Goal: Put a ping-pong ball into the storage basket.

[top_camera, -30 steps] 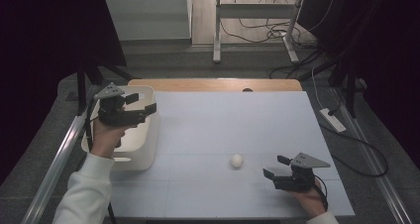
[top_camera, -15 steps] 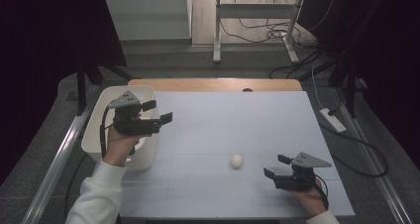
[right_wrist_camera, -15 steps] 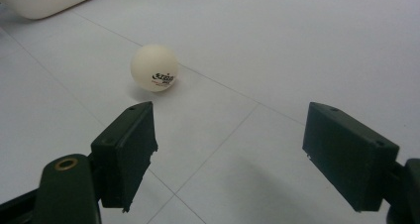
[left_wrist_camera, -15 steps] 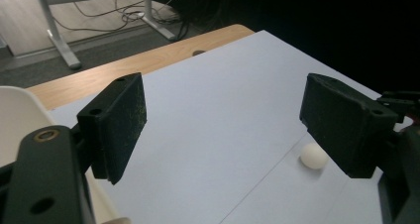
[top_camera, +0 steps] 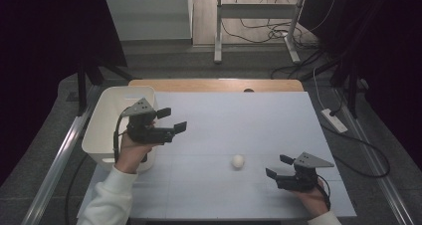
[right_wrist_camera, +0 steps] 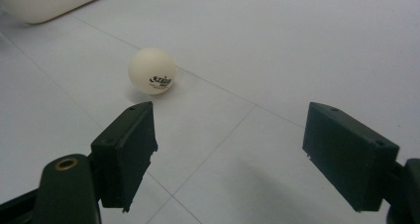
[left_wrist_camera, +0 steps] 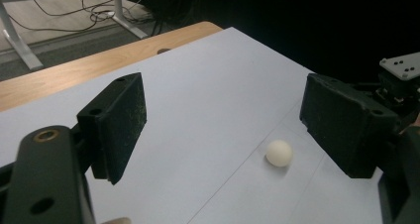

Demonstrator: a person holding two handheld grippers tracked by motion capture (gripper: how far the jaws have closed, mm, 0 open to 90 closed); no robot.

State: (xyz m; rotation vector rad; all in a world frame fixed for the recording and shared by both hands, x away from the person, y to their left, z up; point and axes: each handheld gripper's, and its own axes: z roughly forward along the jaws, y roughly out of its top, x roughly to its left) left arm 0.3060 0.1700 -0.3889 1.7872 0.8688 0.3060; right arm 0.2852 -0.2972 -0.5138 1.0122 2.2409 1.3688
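High view: my left tongs (top_camera: 171,120) hang wide and empty over the table's (top_camera: 239,110) left edge, beside the white bin (top_camera: 107,118); my right tongs (top_camera: 278,167) rest wide near the front right corner, the ball (top_camera: 238,161) just beside them.

Left gripper view: the ball (left_wrist_camera: 278,152) lies ahead between my 2 jaws, well apart.

Right gripper view: the ball (right_wrist_camera: 151,70) lies just beyond my left-hand jaw.
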